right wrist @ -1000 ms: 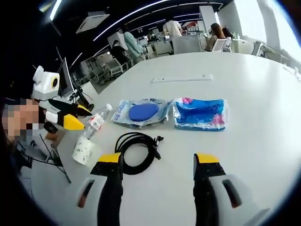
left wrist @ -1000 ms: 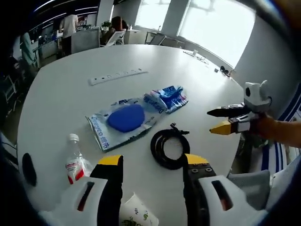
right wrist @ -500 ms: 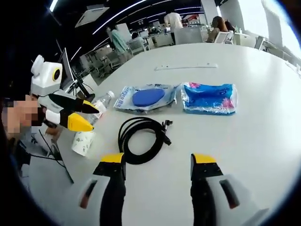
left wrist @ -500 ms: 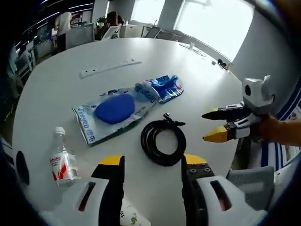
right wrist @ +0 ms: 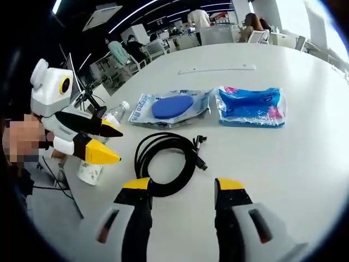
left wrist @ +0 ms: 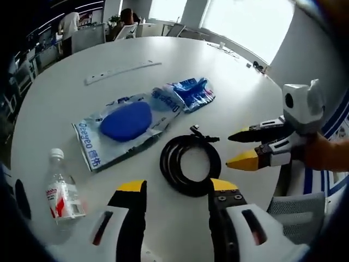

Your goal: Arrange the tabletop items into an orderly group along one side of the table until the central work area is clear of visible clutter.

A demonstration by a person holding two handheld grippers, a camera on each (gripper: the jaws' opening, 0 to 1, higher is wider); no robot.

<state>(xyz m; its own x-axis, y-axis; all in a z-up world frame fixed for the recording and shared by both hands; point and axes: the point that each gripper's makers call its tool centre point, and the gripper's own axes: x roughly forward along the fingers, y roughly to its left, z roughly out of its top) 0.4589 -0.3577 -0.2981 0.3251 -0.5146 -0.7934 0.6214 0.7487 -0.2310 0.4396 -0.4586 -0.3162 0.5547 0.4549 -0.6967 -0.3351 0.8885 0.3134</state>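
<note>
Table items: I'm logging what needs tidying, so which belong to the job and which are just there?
To tidy:
black cable coil
blue pad packet
blue tissue pack
water bottle
paper cup

Just there:
white power strip
office chairs

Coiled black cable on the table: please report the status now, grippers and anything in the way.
Left gripper open, right gripper open, both empty. Coiled black cable flat on table, just ahead of both. Nothing between grippers and cable.
</note>
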